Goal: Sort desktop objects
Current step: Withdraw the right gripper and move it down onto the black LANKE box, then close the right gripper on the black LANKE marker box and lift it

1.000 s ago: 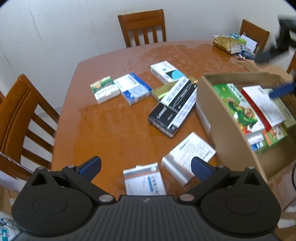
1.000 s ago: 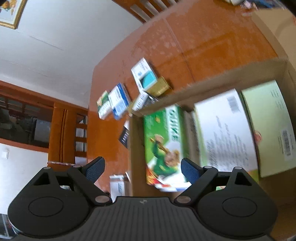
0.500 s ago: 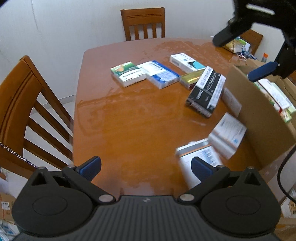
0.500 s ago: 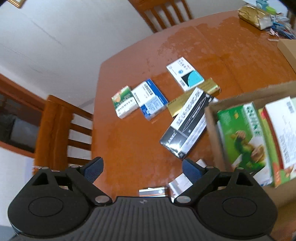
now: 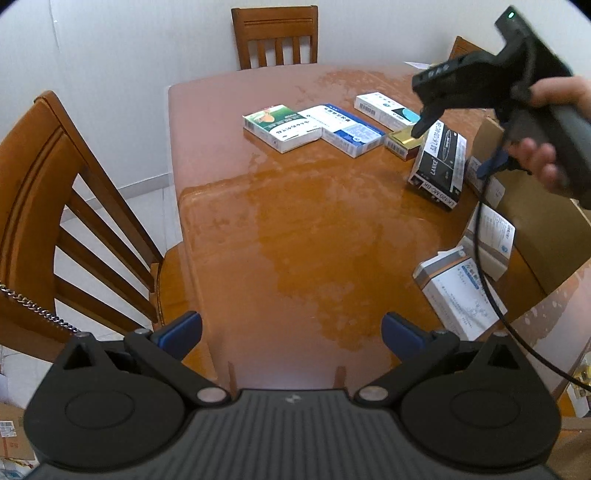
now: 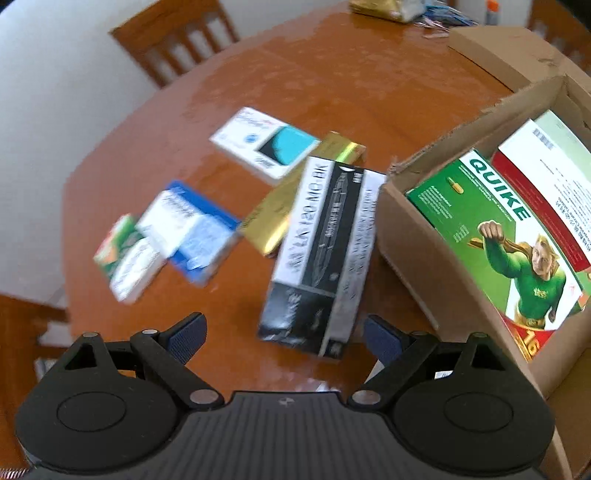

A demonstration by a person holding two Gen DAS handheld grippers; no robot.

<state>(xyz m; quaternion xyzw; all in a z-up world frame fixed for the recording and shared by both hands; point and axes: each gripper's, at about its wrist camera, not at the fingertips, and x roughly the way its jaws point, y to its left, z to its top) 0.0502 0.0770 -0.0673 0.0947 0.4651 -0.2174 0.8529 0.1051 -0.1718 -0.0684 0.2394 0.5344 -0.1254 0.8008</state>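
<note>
Several boxes lie on the brown table [image 5: 295,229]: a green-white box [image 5: 280,125], a blue-white box [image 5: 345,129], a white-teal box [image 5: 386,110], a gold box [image 5: 400,142] and a black-white box [image 5: 439,162]. Two white boxes [image 5: 458,295] lie near the cardboard box [image 5: 535,229]. My left gripper [image 5: 291,330] is open and empty above the table's near edge. My right gripper [image 6: 282,334] is open and empty, just above the black-white box [image 6: 325,251]. The cardboard box [image 6: 424,236] holds a green QUIKE box [image 6: 498,229].
Wooden chairs stand at the left [image 5: 55,221] and at the far side [image 5: 275,35]. A gold bag and clutter [image 6: 388,9] sit at the table's far edge. The right gripper's cable [image 5: 484,280] hangs over the white boxes.
My left gripper has pulled back and left toward the table's near edge. My right gripper has come off the cardboard box and dropped down over the black-white box.
</note>
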